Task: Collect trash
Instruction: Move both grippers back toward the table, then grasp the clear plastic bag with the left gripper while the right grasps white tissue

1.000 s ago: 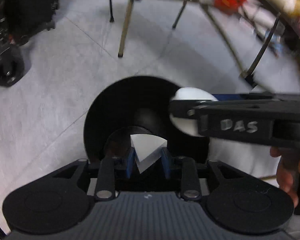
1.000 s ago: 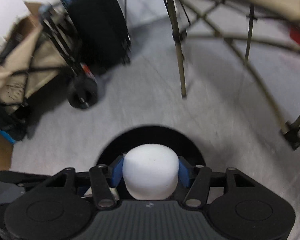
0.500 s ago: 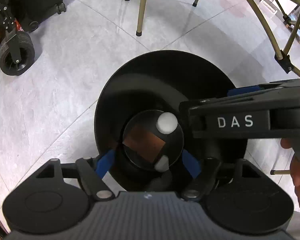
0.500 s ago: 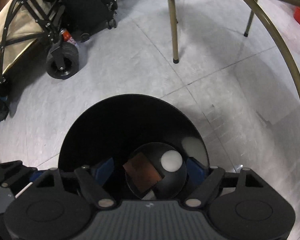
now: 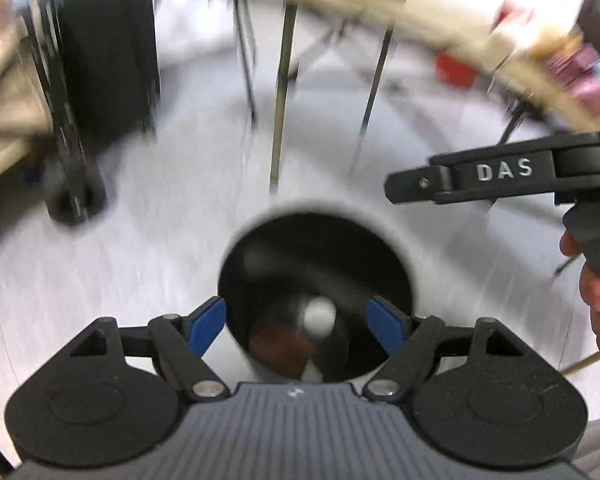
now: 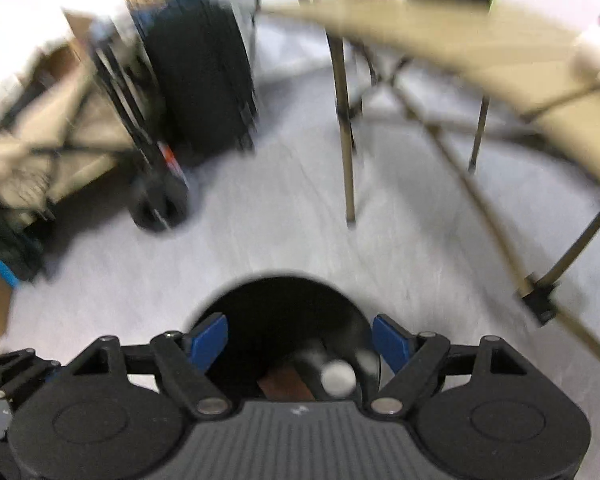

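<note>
Two tongs: left tongs (image 5: 296, 324) and right tongs (image 6: 300, 340) both spread wide, holding nothing
Bin (image 5: 316, 240): black, lower centre
White ball (image 5: 319, 319): inside bin, beside brown scrap (image 5: 274, 340)

A black suitcase (image 6: 204, 76) stands beside a folding wagon (image 6: 60, 136), near the tan table (image 6: 480, 48).

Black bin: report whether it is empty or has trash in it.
Not empty. The black bin stands upright and open, with a white ball and a brown piece at its bottom; both views are blurred.
</note>
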Demonstrator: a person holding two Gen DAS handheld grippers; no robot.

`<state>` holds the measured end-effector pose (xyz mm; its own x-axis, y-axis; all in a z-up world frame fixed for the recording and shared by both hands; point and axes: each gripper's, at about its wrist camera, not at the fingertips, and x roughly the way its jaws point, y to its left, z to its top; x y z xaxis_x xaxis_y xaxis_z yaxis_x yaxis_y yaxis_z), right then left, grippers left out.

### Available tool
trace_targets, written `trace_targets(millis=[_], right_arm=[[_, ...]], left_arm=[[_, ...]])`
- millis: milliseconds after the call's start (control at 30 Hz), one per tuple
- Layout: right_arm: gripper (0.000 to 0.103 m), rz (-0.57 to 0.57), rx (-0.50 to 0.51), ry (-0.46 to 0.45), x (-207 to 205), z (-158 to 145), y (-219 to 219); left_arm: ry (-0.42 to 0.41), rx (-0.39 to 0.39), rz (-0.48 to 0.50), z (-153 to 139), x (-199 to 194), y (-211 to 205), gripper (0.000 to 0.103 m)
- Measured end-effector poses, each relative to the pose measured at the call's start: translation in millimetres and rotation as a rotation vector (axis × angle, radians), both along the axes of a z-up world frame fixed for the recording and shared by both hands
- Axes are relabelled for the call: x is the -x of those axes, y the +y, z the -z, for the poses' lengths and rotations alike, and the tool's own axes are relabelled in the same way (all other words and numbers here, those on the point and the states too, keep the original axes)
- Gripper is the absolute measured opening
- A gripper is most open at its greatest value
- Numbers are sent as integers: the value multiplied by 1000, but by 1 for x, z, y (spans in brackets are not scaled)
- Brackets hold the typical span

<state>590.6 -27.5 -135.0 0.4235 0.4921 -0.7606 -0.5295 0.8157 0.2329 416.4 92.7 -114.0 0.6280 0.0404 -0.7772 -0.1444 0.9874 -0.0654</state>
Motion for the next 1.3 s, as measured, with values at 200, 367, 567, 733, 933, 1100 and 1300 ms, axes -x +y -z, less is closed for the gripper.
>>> trace_targets(millis=[200, 367, 567, 733, 933, 1100, 1300], right_arm=[[80, 160, -181, -290, 101, -109, -109], [86, 395, -275, -485, 186, -157, -231], [86, 592, -202, -509, 186, -159, -327], [83, 606, -139, -481, 124, -156, -371], [72, 617, -77, -368, 3, -132, -406], [60, 642, -74, -219, -102, -83, -421], [28, 697, -107, -148, -150, -49, -427]], left_arm=[[-372, -15, 90, -89, 72, -54, 88], [-481, 56, 256, -123, 77, -122, 90], [-479, 112, 422, -132, 18, -201, 89], [-457, 98, 589, -133, -60, -278, 71], [-269, 131, 520, -81, -153, -343, 69], [-273, 87, 318, -51, -203, -369, 80], [-274, 123, 143, -46, -232, -374, 55]])
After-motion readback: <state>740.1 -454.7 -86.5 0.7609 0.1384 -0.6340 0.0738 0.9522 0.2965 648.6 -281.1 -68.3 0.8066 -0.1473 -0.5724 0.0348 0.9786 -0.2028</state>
